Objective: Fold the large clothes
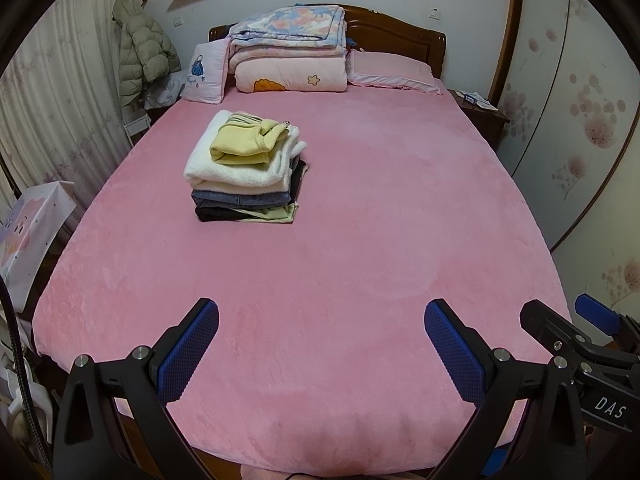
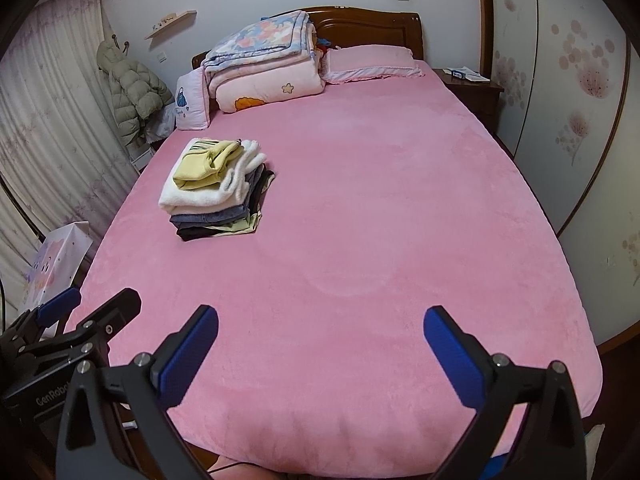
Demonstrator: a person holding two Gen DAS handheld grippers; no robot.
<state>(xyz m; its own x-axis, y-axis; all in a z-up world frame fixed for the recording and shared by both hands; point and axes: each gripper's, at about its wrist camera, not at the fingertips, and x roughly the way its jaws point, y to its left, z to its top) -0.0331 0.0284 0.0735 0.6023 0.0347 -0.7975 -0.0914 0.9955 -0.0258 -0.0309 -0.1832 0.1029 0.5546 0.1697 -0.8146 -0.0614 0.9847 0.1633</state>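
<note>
A stack of folded clothes (image 1: 244, 172) sits on the pink bed (image 1: 360, 240), left of centre, with a yellow garment (image 1: 244, 142) on top, then white, denim, black and pale green layers. It also shows in the right wrist view (image 2: 218, 192). My left gripper (image 1: 320, 316) is open and empty over the foot of the bed. My right gripper (image 2: 320, 320) is open and empty beside it, and shows at the right edge of the left wrist view (image 1: 560, 316). The left gripper shows at the lower left of the right wrist view (image 2: 96, 304).
Folded quilts (image 1: 290, 52), a pink pillow (image 1: 394, 72) and a small cushion (image 1: 204, 72) lie at the wooden headboard. A nightstand (image 1: 480, 112) stands at the right. A puffy coat (image 1: 142, 52), curtains and a gift bag (image 1: 28, 232) are at the left. A wardrobe (image 1: 580, 120) lines the right side.
</note>
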